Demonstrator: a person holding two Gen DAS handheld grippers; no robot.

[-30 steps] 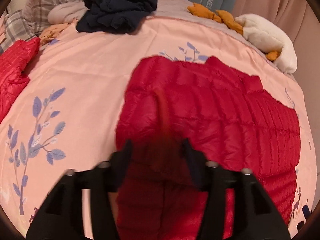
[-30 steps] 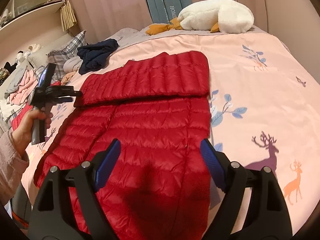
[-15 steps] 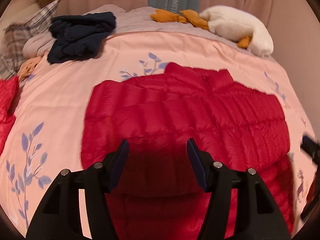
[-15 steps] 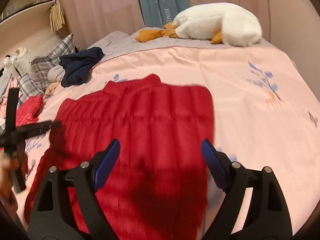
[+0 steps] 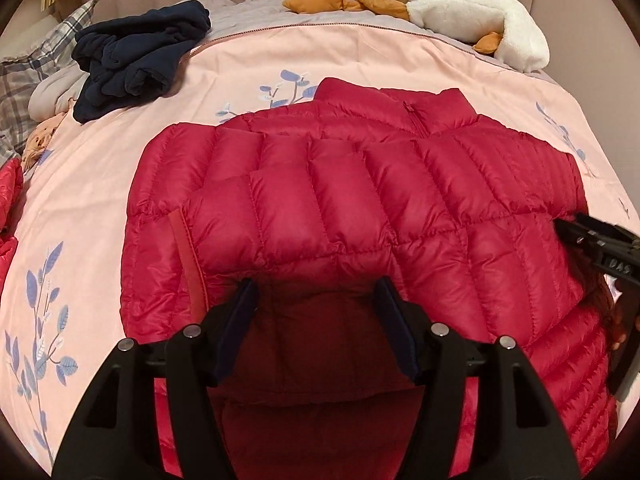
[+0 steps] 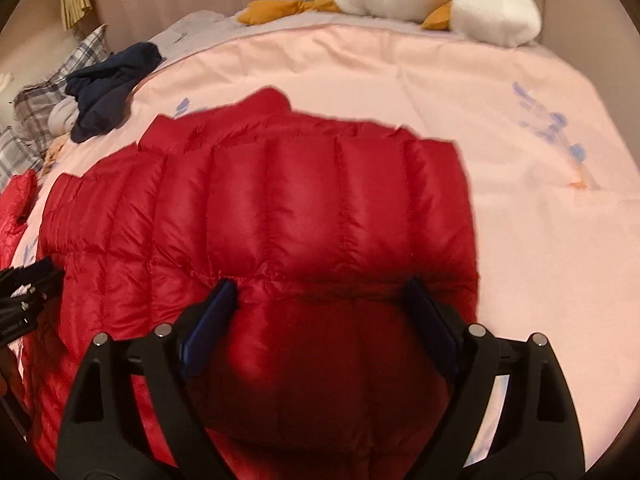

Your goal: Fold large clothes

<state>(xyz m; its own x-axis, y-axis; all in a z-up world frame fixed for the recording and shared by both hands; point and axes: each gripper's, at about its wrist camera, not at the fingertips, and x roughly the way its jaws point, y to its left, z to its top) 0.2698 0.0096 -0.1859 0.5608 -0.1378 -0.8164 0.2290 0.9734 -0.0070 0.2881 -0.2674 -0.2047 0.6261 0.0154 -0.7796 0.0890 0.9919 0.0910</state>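
Left wrist view shows the red puffer jacket point(image 5: 360, 216) lying on the pink bedspread point(image 5: 100, 168), collar and zip toward the far side of the bed. One quilted panel, apparently a sleeve or side flap, lies folded across the body, its red trim edge visible at the left. The left gripper point(image 5: 316, 312) hangs over the near part of the jacket with its fingers spread wide and nothing between them. At the right edge of this view the other tool appears beside the jacket's side.

In the right wrist view, which is blurred, the right gripper point(image 6: 320, 304) also sits over the jacket point(image 6: 260, 216), fingers wide apart and empty, just above a cross seam or fold edge. The left tool shows at the left border.

My judgement is that the fold is partly done: the garment is laid flat, the sides seem brought in so that it forms a compact rectangle, and both tools are free. What appears left is the lengthwise fold, bringing the near hem up toward the collar, and perhaps a second halving, since the padded shape is not yet a small bundle. I cannot tell whether both sleeves are tucked in.

Elsewhere on the bed, a dark navy garment point(image 5: 136, 60) lies crumpled near the plaid pillows point(image 5: 24, 80), and another red item point(image 6: 16, 200) sits at the left edge; both look unfolded. A white plush toy point(image 5: 472, 16) rests by the headboard.
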